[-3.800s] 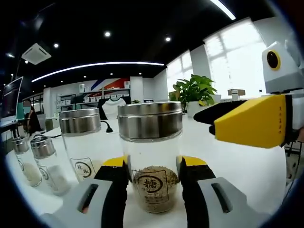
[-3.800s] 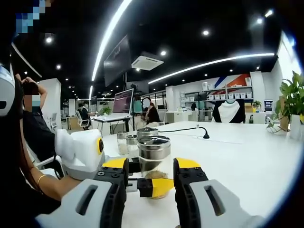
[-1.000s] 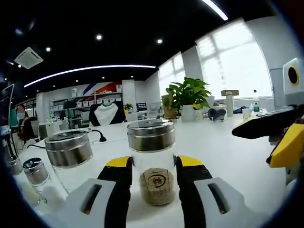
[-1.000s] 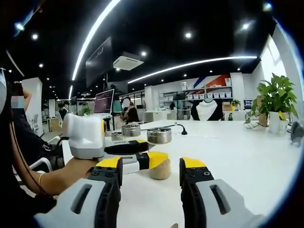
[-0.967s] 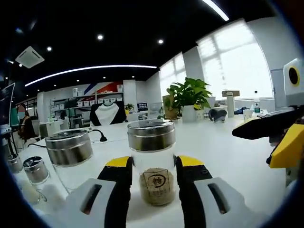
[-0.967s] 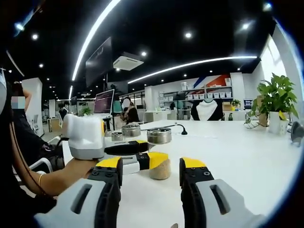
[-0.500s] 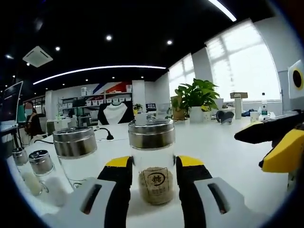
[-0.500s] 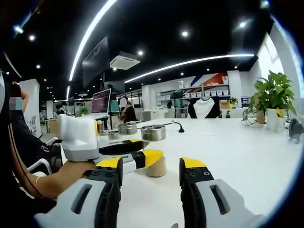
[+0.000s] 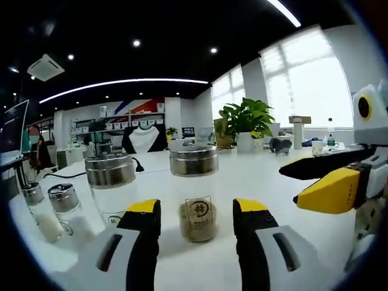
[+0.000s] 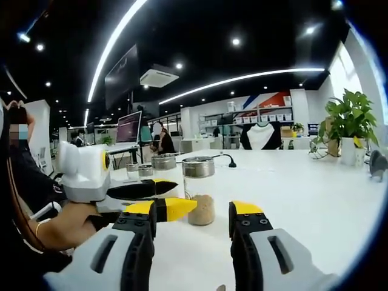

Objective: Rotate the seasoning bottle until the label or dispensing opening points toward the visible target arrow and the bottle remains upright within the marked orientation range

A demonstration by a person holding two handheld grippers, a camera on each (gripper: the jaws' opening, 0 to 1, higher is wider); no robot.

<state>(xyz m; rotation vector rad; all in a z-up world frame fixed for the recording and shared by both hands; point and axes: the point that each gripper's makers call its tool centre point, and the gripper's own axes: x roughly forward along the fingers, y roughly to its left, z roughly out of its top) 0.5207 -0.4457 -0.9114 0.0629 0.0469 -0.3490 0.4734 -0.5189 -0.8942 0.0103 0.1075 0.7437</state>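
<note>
The seasoning bottle (image 9: pixel 196 193), clear glass with a steel lid, a square label and brownish granules, stands upright on the white table (image 9: pixel 303 254). Its label faces the left gripper view. My left gripper (image 9: pixel 197 210) is open, its jaws short of the bottle and not touching it. The right gripper's yellow and black fingers (image 9: pixel 330 189) reach in from the right, apart from the bottle. In the right gripper view the bottle (image 10: pixel 200 197) stands ahead of my open right gripper (image 10: pixel 193 211), with the left gripper's yellow finger (image 10: pixel 173 208) just left of it.
A bigger steel-lidded jar (image 9: pixel 111 188) and two small shakers (image 9: pixel 64 207) stand left of the bottle. A potted plant (image 9: pixel 245 119) is far back on the table. A person's hand (image 10: pixel 66 221) holds the left gripper; people sit at desks behind.
The left gripper's jaws have spread and drawn back from the bottle, which they flanked closely before. The bottle now stands free. The right gripper stays open.
</note>
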